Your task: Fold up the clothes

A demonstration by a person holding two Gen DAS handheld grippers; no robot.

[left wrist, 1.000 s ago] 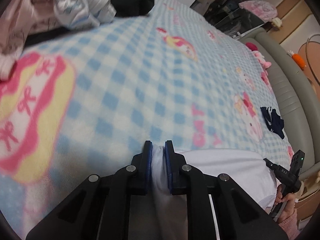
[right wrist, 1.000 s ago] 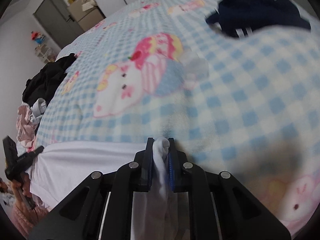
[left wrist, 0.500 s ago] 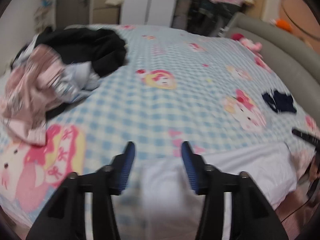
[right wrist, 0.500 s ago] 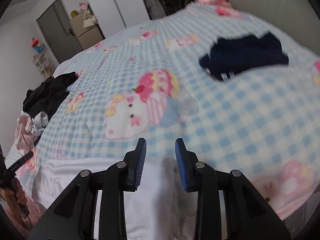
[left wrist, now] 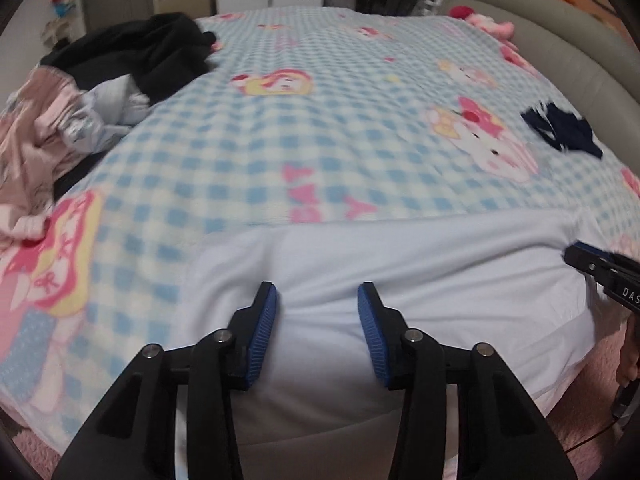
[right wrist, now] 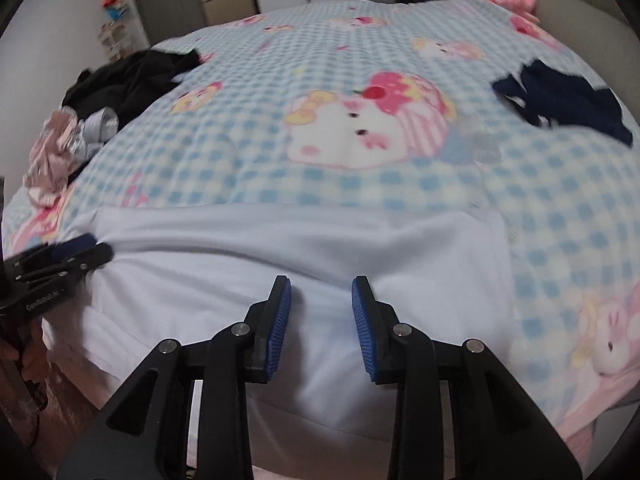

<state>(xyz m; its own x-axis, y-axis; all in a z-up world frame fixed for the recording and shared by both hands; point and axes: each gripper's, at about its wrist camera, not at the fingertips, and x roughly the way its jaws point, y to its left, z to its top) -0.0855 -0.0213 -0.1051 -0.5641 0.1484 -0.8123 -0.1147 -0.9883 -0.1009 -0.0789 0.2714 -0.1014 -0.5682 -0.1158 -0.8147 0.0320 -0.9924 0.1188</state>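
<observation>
The white garment (left wrist: 400, 276) lies spread flat along the near edge of the bed (left wrist: 320, 128), laid out but not yet folded. Both tools hover over it — the left tool (left wrist: 317, 300) and the right tool (right wrist: 321, 290) have just let go, jaws parted, nothing pinched. A heap of unfolded clothes (left wrist: 80, 92) waits at the far left; a dark piece (right wrist: 568, 96) lies alone to the right — most work remains.
</observation>
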